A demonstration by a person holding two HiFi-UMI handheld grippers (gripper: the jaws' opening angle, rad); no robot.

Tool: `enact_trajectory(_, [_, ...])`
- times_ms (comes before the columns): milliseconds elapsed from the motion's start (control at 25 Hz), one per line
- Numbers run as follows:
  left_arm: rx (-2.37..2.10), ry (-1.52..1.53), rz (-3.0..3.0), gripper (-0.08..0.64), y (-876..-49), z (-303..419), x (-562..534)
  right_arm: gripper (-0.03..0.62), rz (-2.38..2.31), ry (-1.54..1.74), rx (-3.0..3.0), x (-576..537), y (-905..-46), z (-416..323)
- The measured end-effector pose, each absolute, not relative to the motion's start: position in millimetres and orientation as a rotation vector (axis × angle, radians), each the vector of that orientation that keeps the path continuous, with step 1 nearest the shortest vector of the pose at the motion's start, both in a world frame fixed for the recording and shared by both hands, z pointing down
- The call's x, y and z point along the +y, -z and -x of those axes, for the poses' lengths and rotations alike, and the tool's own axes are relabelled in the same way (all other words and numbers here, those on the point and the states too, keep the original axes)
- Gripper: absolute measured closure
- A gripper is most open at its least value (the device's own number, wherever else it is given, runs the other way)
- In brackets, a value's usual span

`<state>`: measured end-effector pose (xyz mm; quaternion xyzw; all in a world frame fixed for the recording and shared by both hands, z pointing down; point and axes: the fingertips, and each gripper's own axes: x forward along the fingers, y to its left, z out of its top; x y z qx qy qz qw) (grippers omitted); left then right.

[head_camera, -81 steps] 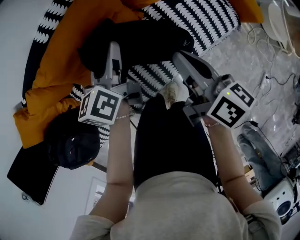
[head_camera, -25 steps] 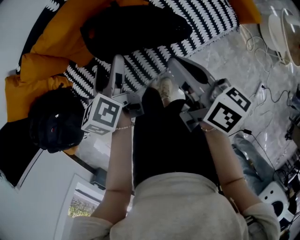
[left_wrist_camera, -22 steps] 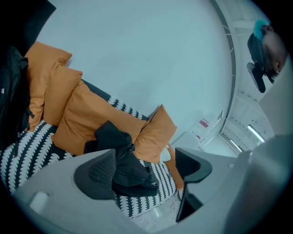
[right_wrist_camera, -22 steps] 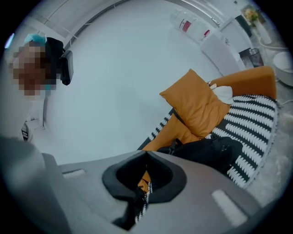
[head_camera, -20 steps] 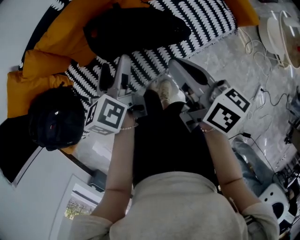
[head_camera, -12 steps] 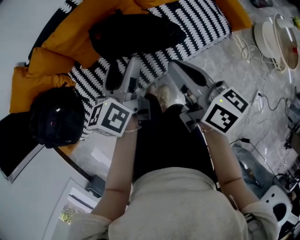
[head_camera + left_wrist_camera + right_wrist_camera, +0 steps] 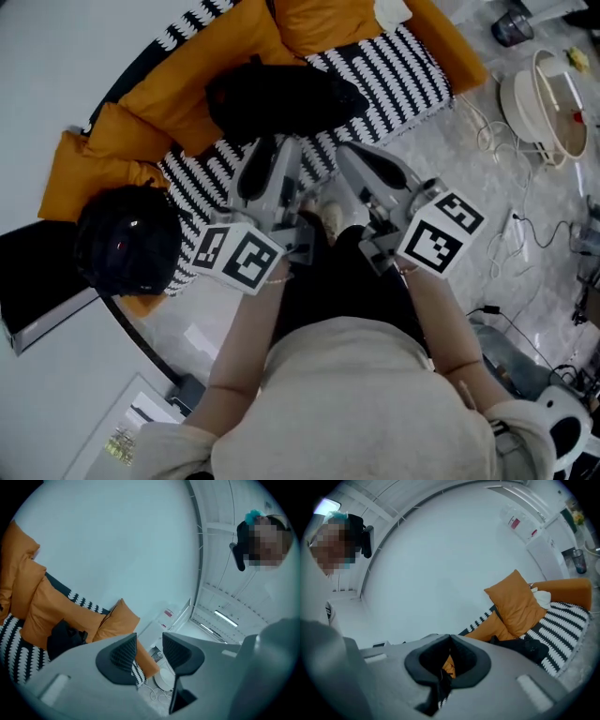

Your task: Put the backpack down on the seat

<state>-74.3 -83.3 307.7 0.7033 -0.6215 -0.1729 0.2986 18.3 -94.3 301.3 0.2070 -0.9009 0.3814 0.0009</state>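
The black backpack (image 7: 281, 98) lies slumped on the black-and-white striped sofa seat (image 7: 394, 75), against the orange cushions. It also shows as a dark heap in the left gripper view (image 7: 65, 637) and the right gripper view (image 7: 525, 646). My left gripper (image 7: 272, 150) hovers just short of the seat's front edge, apart from the backpack. Its jaws are closing, a narrow gap still shows between them (image 7: 149, 651), and nothing is in it. My right gripper (image 7: 349, 155) hangs beside it, shut and empty (image 7: 449, 641).
Orange cushions (image 7: 197, 70) line the sofa's back. A round black bag (image 7: 127, 246) sits at the sofa's left end, with a flat black slab (image 7: 37, 281) beside it. A white round appliance (image 7: 548, 103) and loose cables (image 7: 525, 234) lie on the marble floor at right.
Both grippers have drawn back from the backpack, which stays on the seat. The left gripper's jaws have narrowed from wide apart. The right gripper stays shut.
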Motion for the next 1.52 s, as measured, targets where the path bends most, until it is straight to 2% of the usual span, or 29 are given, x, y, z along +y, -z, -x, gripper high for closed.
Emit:
enact_trajectory(160, [-1.637, 0.439, -1.936, 0.424, -281, 64, -76, 0.589, -0.639, -1.201, -2.86, -92, -279, -21])
enact_trajectory(240, [-1.612, 0.431, -1.974, 0.484, -269, 60, -75, 0.589, -0.629, -1.193, -2.877, -91, -267, -23])
enact_trajectory(400, [-1.581, 0.411, -2.073, 0.536, -241, 58, -81, 0.589, -0.604, -1.15, -2.921, -94, -244, -26])
enact_trajectory(720, [-1.519, 0.362, -2.207, 0.552, -204, 55, -109, 0.589, -0.608, -1.041, -2.976, -112, -214, -22])
enact_trajectory(1080, [-1.38, 0.19, -2.357, 0.552, -191, 44, -122, 0.589, -0.626, -0.942, -3.054, -130, -180, -14])
enact_trajectory(1520, [-1.346, 0.163, -2.405, 0.552, -181, 37, -129, 0.589, -0.65, -0.808, -3.062, -130, -166, -3])
